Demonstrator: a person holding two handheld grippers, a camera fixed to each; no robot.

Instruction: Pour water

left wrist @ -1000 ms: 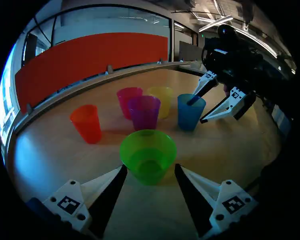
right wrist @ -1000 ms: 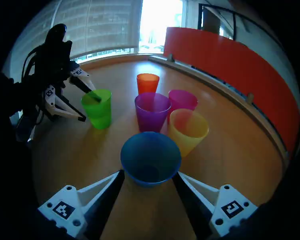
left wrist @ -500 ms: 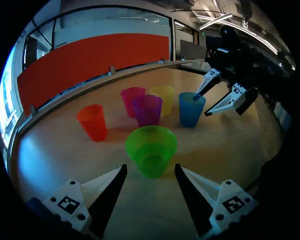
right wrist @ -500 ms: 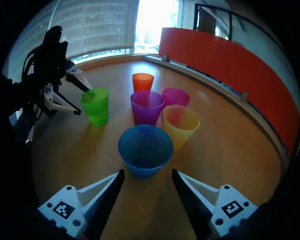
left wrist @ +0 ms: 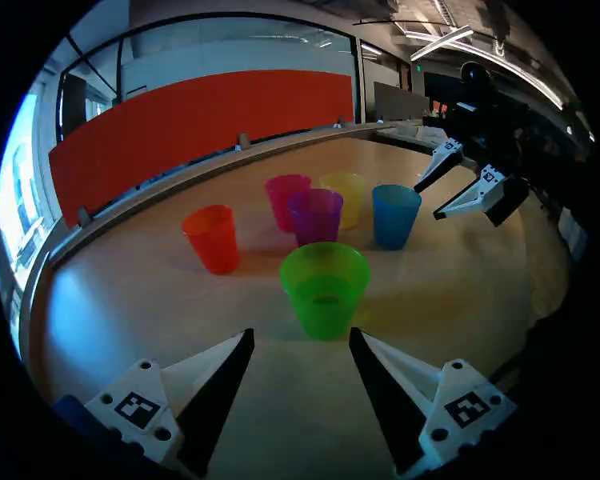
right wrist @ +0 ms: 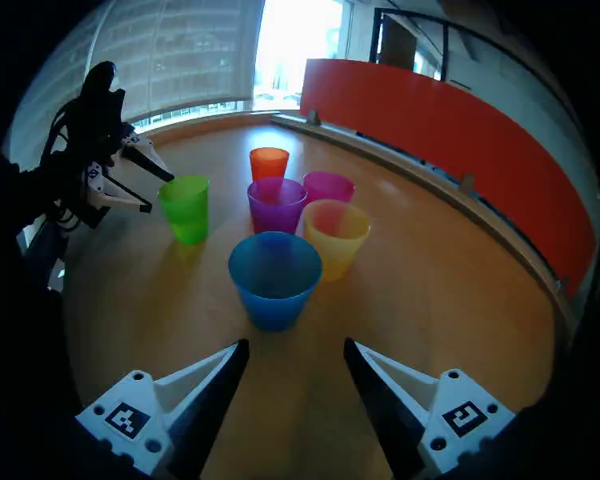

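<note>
Left gripper (left wrist: 300,332) and right gripper (right wrist: 295,342) both gape empty; the green cup (left wrist: 324,292) (light, thin plastic, probably squashy) wants a gentle mid-wall pinch.

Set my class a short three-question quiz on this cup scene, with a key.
1. True or false: the left hand-held gripper is open, not gripping the green cup.
2. How many cups stand on the wooden table?
3. Which cup stands nearest the right hand-held gripper? A orange cup, B blue cup, C yellow cup.
Key: 1 true; 2 six; 3 B.
</note>
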